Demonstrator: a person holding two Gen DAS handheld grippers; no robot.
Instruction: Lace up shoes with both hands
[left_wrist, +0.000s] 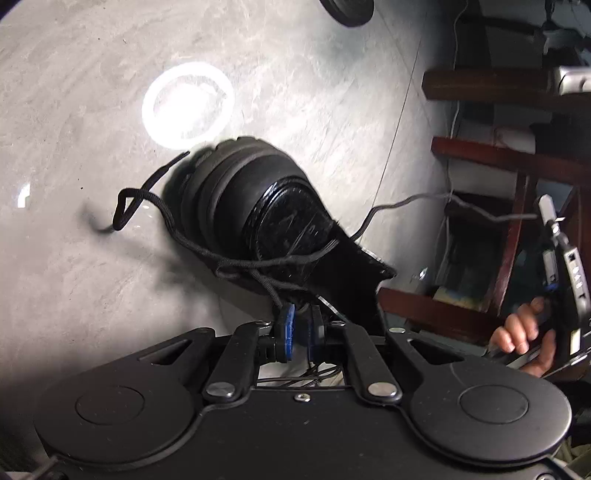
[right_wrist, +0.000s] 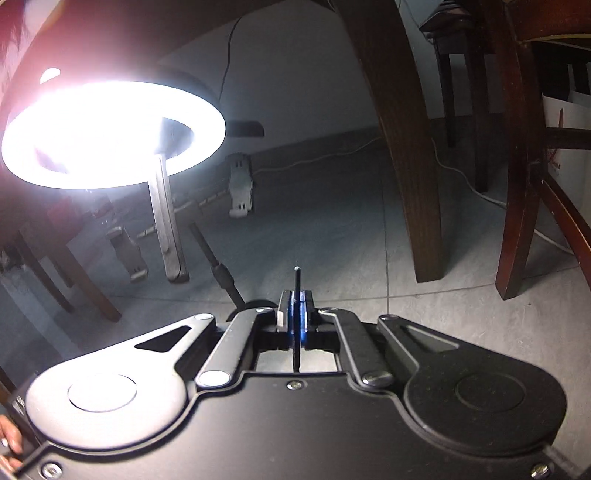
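The black shoe (left_wrist: 266, 218) lies on the grey floor (left_wrist: 92, 110), toe pointing away from the left gripper (left_wrist: 301, 328), whose jaws are pinched on the lace (left_wrist: 258, 264) at the shoe's near end. The right gripper (right_wrist: 295, 317), off to the right, clamps the lace tip (right_wrist: 296, 280) pointing straight ahead.

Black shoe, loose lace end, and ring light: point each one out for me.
Black shoe (left_wrist: 258, 192): left wrist view, on the rounded toe.
Loose lace end (left_wrist: 162, 173): left wrist view, on the free strand beside the shoe.
Ring light (right_wrist: 118, 133): right wrist view, on the glowing ring.
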